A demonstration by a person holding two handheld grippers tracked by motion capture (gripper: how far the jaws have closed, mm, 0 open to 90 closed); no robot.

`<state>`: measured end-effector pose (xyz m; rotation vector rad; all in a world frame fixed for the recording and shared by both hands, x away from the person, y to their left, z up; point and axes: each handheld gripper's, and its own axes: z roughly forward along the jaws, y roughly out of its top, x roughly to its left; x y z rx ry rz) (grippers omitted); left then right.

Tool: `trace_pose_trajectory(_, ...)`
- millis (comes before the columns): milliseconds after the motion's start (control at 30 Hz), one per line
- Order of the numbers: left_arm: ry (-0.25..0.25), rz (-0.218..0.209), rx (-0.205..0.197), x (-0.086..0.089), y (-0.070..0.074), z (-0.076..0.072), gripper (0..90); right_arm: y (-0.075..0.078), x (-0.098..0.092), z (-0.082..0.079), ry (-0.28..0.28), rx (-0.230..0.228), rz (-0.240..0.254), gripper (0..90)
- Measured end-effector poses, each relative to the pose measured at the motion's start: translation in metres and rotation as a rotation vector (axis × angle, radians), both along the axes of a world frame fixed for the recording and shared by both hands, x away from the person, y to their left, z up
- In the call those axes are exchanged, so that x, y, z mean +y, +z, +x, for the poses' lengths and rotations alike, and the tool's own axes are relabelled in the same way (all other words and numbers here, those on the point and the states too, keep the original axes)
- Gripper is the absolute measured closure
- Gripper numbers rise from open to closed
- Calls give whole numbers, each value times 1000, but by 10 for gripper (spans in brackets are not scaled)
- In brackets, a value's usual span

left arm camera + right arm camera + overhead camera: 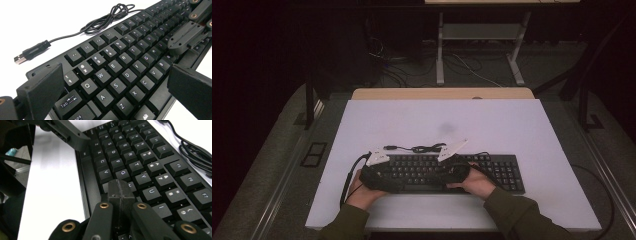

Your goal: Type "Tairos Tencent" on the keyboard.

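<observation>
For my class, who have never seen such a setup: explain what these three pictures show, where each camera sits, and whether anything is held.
A person sits at a white table with hand-held tongs in each hand. The high view looks down from above. The other two cameras ride on the tongs. On the table lies a black keyboard with its cable and USB plug loose beside it. The left tongs stand wide open over the keyboard's left end. The right tongs are shut, empty, with the tip over the keys near H and J. Nothing is held.

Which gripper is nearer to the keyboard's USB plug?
Left. The left gripper hovers open over the keyboard's left end, the end near which the USB plug lies. The right gripper, jaws shut, is over the middle keys, farther away.
</observation>
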<state>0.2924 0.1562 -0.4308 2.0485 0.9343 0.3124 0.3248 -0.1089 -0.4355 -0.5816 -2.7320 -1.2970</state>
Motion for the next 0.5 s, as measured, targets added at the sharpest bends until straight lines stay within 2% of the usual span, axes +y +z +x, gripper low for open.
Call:
trace_pose_trajectory(167,-5,5,0,0,0,0,0,-1,2,-2,9,-6,-18,896)
trace_pose_trajectory(200,-5,3,0,0,0,0,0,-2,1,0,26,-32,-36,896)
trace_pose_trajectory(233,-6,3,0,0,0,0,0,-3,2,-1,24,-34,-48,896)
trace_pose_trajectory(500,-4,2,0,1,0,0,3,-3,2,-1,27,-33,-43,895)
